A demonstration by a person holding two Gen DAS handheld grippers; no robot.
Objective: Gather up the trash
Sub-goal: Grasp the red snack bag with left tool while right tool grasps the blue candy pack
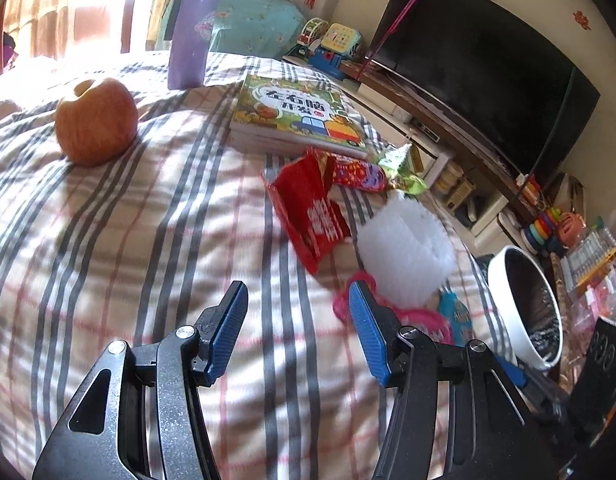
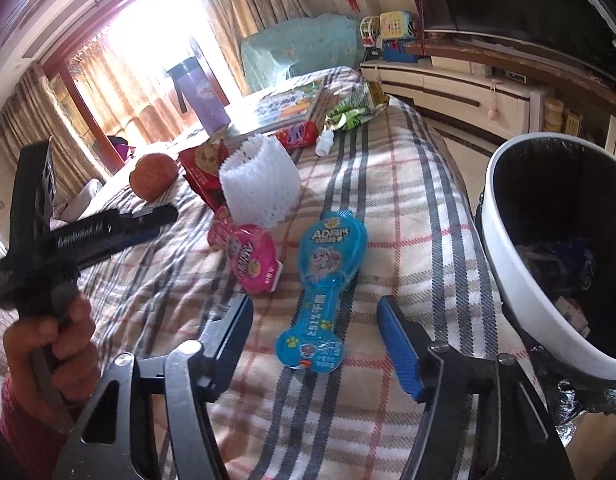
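Note:
Trash lies on a plaid bedspread (image 1: 128, 240). In the right wrist view a blue bone-shaped wrapper (image 2: 328, 280) lies just ahead of my open, empty right gripper (image 2: 314, 320), with a pink wrapper (image 2: 252, 260), a white foam net (image 2: 260, 180) and a red packet (image 2: 204, 168) beyond. The white-rimmed trash bin (image 2: 508, 280) stands at the right. My left gripper (image 1: 296, 308) is open and empty above the bedspread, with the red packet (image 1: 312, 212), foam net (image 1: 404, 248) and pink wrapper (image 1: 424, 320) ahead to its right. The bin (image 1: 504, 312) is beside the bed.
An apple (image 1: 96, 120), a purple bottle (image 1: 192, 32) and a children's book (image 1: 296, 112) sit on the bed. More wrappers (image 1: 388, 172) lie by the book. A TV (image 1: 488, 72) on a cabinet lines the right wall. The left gripper's body (image 2: 68, 240) shows in the right wrist view.

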